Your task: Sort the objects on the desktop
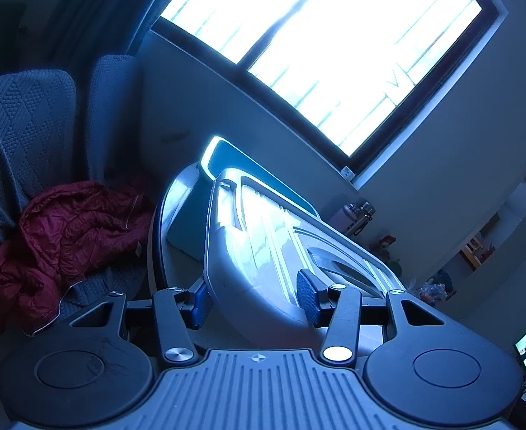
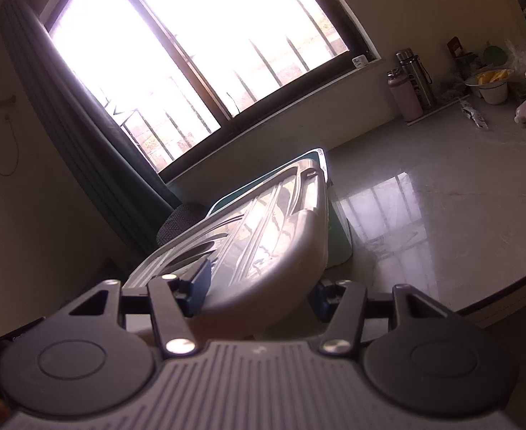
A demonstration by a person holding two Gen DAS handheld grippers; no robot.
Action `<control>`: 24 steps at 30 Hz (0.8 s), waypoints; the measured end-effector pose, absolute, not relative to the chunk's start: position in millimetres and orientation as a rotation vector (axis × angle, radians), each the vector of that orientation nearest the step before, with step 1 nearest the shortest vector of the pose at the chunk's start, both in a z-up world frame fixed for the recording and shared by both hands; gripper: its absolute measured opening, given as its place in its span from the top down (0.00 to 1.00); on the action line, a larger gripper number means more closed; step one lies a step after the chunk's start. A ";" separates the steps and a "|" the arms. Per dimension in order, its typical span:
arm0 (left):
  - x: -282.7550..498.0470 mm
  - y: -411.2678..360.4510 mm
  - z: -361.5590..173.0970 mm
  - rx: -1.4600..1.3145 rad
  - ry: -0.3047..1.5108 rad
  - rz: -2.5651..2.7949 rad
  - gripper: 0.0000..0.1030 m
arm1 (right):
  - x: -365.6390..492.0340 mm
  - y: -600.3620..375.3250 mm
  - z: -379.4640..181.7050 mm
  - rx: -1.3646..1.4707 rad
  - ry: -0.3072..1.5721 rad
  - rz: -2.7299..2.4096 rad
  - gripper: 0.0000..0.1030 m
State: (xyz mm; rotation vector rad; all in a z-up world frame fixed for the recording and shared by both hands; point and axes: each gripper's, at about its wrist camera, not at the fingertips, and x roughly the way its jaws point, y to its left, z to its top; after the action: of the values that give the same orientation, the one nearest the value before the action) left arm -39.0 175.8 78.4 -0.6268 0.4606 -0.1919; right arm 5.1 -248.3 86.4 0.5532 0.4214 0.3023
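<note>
the left tongs (image 1: 255, 301) clench one end of a grey tray (image 1: 263, 251). the right tongs (image 2: 259, 290) clench its other end, above the table (image 2: 442, 215).

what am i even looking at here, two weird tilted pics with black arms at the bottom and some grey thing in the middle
No robot here: a person carries a hand-held claw in each hand, each with a wide-angle camera looking along its fingers. One picture is from the left claw, the other from the right claw. Both are shut on opposite ends of the same grey ribbed tray, carried tilted above a glossy round table. A teal board lies under the tray. Bottles stand by the window.
</note>
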 end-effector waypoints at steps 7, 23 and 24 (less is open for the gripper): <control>-29.4 167.5 81.2 -0.626 0.460 -0.163 0.51 | 21.2 -253.6 83.8 0.562 0.433 0.324 0.45; -18.7 160.3 95.3 -0.612 0.439 -0.160 0.51 | 30.3 -258.0 92.9 0.565 0.413 0.335 0.45; -17.6 160.5 95.1 -0.612 0.440 -0.159 0.51 | 32.1 -257.8 92.8 0.567 0.416 0.335 0.45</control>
State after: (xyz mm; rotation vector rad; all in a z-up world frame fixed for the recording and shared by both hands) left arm -17.6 160.5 95.1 -0.6119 0.4402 -0.1590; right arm 32.1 -257.8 92.8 0.5666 0.4155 0.3353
